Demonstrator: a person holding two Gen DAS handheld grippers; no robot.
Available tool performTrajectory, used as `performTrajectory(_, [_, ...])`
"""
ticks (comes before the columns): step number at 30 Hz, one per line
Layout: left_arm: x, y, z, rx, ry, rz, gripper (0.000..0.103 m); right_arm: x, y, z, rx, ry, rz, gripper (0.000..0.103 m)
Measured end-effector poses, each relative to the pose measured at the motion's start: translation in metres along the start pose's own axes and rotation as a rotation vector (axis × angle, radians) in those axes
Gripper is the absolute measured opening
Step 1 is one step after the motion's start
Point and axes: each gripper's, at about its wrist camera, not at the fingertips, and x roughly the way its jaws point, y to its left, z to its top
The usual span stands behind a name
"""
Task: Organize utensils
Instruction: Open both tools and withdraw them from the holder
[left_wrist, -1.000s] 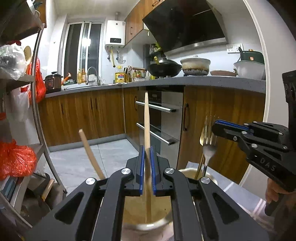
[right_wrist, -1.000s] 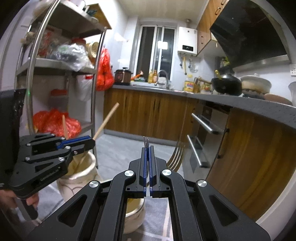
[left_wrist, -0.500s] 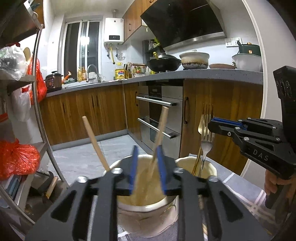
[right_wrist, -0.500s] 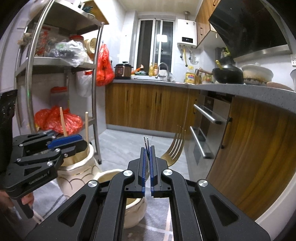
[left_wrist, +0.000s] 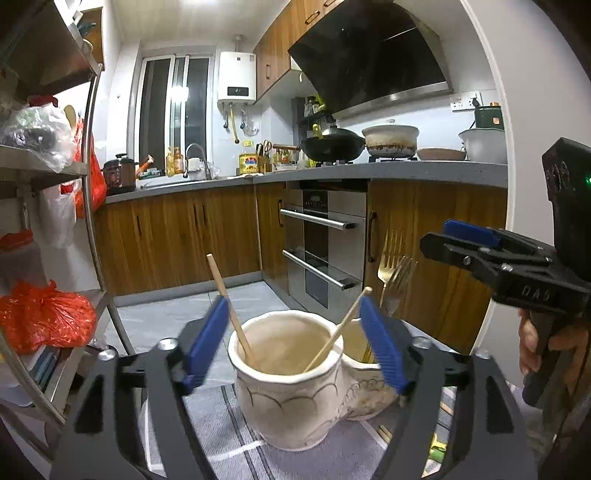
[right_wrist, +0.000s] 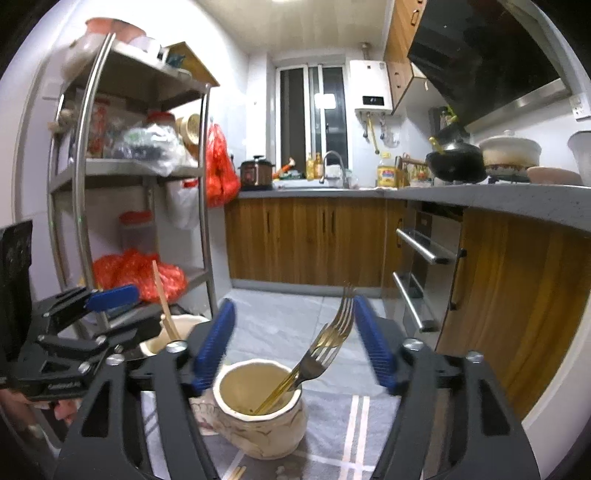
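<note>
Left gripper (left_wrist: 293, 341) spread wide, empty, straddling the cream pot (left_wrist: 288, 384) with two chopsticks (left_wrist: 231, 312) leaning 11 and 1 o'clock; right gripper (right_wrist: 291, 341) wide too, forks (right_wrist: 317, 352) resting in second pot (right_wrist: 264, 413).

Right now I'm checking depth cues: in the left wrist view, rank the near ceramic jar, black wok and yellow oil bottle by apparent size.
1. near ceramic jar, enlarged by nearness
2. black wok
3. yellow oil bottle
</note>
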Motion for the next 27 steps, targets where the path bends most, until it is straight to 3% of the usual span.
performTrajectory(2, [-0.009, -0.001, 0.0, -0.004, -0.011, 0.005, 0.091, -0.011, -0.005, 0.002, 0.025, -0.03, -0.001, 0.097])
performTrajectory(4, [-0.017, -0.002, 0.001, -0.014, -0.019, 0.004, 0.098, -0.018, -0.009, 0.004, 0.041, -0.041, -0.02, 0.098])
performTrajectory(9, [-0.034, -0.008, -0.005, -0.021, 0.001, -0.013, 0.098, -0.028, -0.019, 0.0, 0.069, -0.027, -0.087, 0.098])
performTrajectory(16, [-0.05, -0.021, -0.03, -0.038, 0.061, -0.022, 0.098, -0.034, -0.023, -0.032, 0.055, 0.1, -0.137, 0.098])
performTrajectory(27, [-0.051, -0.054, -0.077, 0.021, 0.196, -0.043, 0.098, -0.027, -0.011, -0.072, 0.048, 0.324, -0.201, 0.098])
